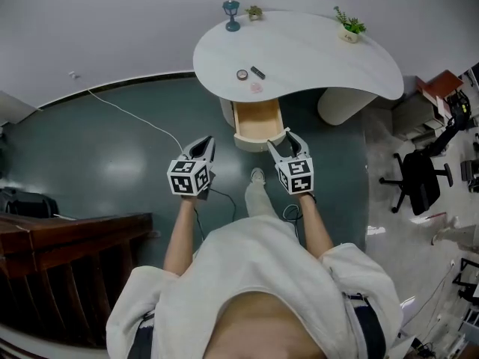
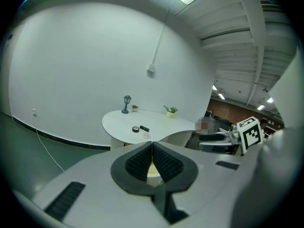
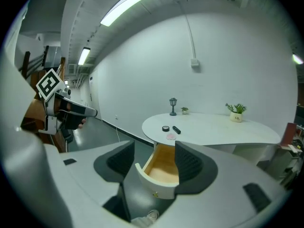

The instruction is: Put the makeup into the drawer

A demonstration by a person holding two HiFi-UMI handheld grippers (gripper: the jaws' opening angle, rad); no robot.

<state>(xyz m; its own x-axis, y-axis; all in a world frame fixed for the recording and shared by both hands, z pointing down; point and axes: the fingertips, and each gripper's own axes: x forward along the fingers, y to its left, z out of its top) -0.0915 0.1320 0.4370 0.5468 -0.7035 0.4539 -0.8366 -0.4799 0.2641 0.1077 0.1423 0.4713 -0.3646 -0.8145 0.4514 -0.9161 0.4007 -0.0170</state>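
Standing back from the white table [image 1: 322,58], the person holds both tools low over the dark green floor [image 1: 112,148], well apart from the makeup. The left tool [image 1: 206,143] has its jaws pressed together with nothing between them. The right tool [image 1: 286,142] has its jaws spread and empty, and the drawer [image 1: 257,122] shows beyond the gap in the right gripper view. The drawer is pulled out under the table's near edge and shows a pale wooden inside. On the tabletop just behind it lie a round compact [image 1: 242,74], a dark tube [image 1: 257,72] beside it, and a pale pink piece [image 1: 256,87] nearest the edge. A small lamp [image 1: 231,15] and a potted plant [image 1: 349,27] stand along the far rim.
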